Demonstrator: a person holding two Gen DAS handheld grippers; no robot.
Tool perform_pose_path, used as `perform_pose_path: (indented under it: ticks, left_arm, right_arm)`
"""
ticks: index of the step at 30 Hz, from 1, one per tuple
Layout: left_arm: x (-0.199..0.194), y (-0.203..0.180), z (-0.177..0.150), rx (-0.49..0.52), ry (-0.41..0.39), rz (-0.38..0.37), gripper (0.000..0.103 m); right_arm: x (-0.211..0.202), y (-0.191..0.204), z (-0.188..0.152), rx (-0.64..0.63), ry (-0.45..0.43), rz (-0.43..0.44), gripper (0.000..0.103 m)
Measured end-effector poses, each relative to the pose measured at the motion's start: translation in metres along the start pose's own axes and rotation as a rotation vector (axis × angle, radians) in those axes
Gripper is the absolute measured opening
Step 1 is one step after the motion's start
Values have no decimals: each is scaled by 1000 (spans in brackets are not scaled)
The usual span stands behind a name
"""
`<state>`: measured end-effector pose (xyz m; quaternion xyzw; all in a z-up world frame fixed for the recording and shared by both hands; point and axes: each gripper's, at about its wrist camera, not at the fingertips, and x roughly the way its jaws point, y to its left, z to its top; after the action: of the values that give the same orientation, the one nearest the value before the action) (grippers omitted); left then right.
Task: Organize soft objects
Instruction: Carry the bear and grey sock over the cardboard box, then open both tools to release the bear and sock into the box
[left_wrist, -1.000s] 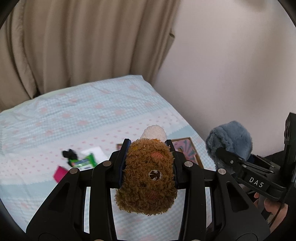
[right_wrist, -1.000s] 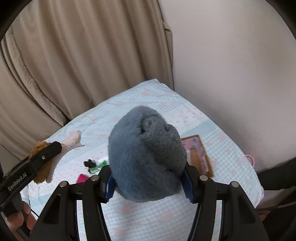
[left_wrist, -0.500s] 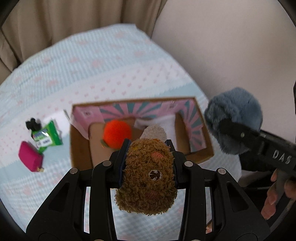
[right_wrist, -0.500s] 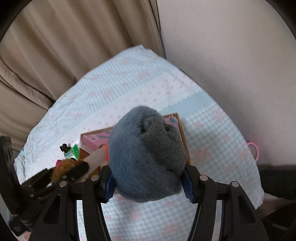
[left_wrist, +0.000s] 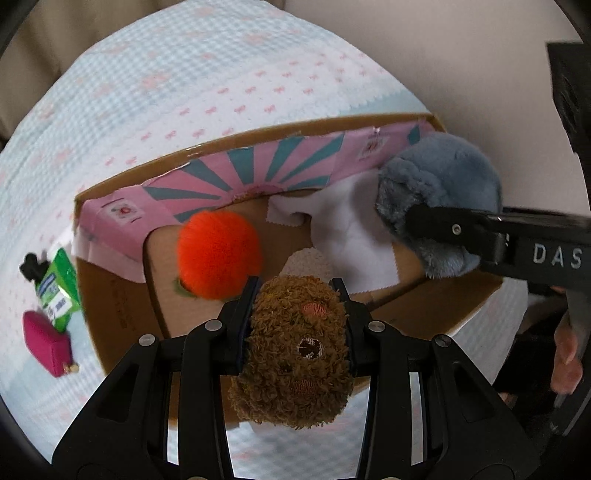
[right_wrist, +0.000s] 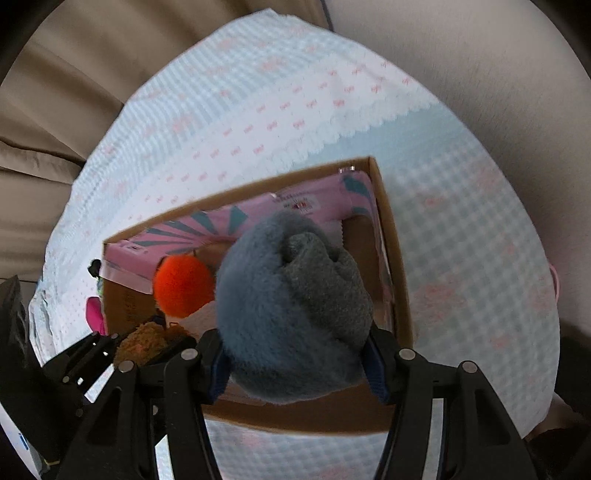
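Both grippers lowered closer over the open cardboard box (left_wrist: 436, 317), left gripper (left_wrist: 297, 295) clamping a curly brown plush toy (left_wrist: 295, 354), right gripper (right_wrist: 295, 354) squeezing a fluffy blue-grey plush (right_wrist: 291, 310), fuzzy orange pompom ball (left_wrist: 218, 251) and white cloth (left_wrist: 351, 229) beyond the fingertips inside.

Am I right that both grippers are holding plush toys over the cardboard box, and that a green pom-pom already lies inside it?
Not quite: the pom-pom inside the cardboard box is orange-red, not green, as the left wrist view shows. The rest holds: the left gripper grips a brown plush toy and the right gripper a grey-blue plush toy, both over the box.
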<state>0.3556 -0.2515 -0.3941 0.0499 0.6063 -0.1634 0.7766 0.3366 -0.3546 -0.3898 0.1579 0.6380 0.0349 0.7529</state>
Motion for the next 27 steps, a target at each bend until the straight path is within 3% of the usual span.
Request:
perform_pose_path:
  ticks: [3,5,6,7,8,9,11,18,27]
  left_arm:
    - [-4,-4,1,55,-8,15,34]
    - [-11,-7,2,101,-30,36,45]
    - [-14,-8,2,122,-26,57,65]
    - [-15,-9,3,134,-18,72,98]
    - [-16,-8,2,144,-12,87,102]
    - [-17,-7,1,151,-8,92,103]
    - [-20,-4,-2,160,9,87,103]
    - [-34,1,-6,132,13,97,103]
    - [-62,-2,-10,119,-19,76,103]
  right_arm:
    - [6,0,1,-4,18,1,57]
    - [10,0,3,-3,33,16,60]
    - [10,0,4,1,33,32,67]
    - [11,0,6,6,30,40,72]
    - [11,1,7,8,27,43,85]
    - [10,2,9,7,22,44,95]
    - [7,2,10,2,0,47,98]
    - [-5,3,10,17,-35,74,98]
    - [-34,17,0,-17,-83,44,98]
